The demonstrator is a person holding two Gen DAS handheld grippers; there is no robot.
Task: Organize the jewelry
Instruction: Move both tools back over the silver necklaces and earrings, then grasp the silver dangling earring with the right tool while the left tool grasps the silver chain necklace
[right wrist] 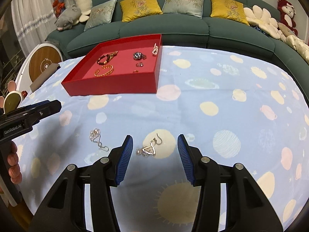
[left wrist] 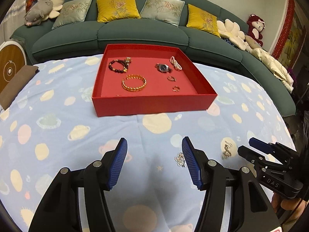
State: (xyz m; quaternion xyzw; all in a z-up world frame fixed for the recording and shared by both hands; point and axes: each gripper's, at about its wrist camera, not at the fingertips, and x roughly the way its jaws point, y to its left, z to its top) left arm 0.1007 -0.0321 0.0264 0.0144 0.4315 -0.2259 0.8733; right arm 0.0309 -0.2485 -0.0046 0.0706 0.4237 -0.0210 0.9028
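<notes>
My left tool (left wrist: 154, 162) and right tool (right wrist: 155, 154) gape over the planet-print bench (right wrist: 231, 81); red tray (left wrist: 152, 104) at 12, green sofa (left wrist: 143, 34) behind.

A home living room: a curved dark-green fabric sofa (left wrist: 143, 34) carries embroidered yellow silk cushions (left wrist: 117, 7), with a grey plush pig (left wrist: 37, 12) alongside.

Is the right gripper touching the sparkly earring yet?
Apart. The right wrist view shows the earring lying on the tablecloth between the open right gripper, with cloth visible on both sides.
</notes>
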